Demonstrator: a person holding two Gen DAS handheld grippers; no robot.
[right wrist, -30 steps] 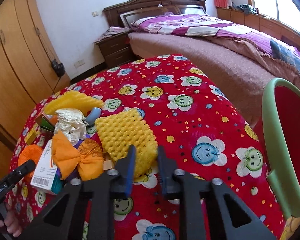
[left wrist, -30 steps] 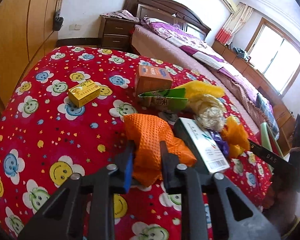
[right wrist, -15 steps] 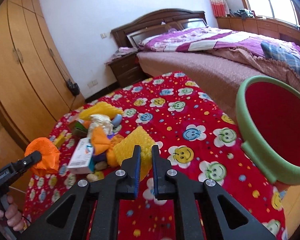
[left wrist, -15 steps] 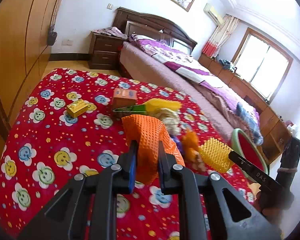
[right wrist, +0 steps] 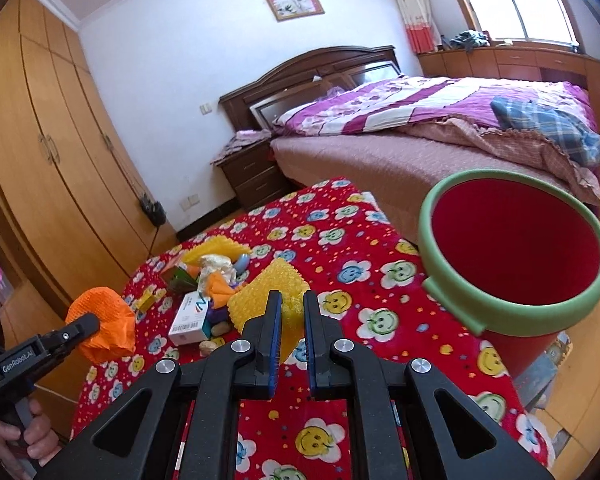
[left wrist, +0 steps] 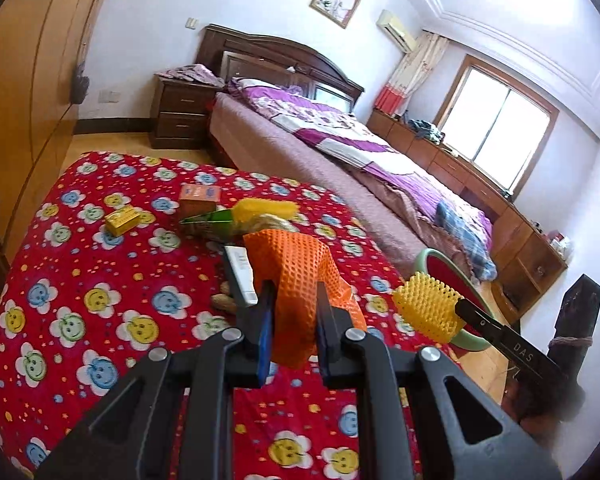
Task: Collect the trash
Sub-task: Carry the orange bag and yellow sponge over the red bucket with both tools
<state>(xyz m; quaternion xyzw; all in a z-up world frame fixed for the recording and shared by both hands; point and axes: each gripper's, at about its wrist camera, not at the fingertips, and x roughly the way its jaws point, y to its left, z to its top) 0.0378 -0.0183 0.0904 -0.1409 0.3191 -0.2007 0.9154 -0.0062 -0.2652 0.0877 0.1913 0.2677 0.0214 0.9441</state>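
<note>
Left gripper pinches orange mesh, lifted above the red cloth. Right gripper pinches yellow mesh, also raised, near the bin. Remaining trash pile lies on the cloth, beyond both grippers. Only the right view shows the bin's red inside; the left shows just its green rim.

The orange foam net hides much of the trash pile behind it; the bin conceals its own base
</note>
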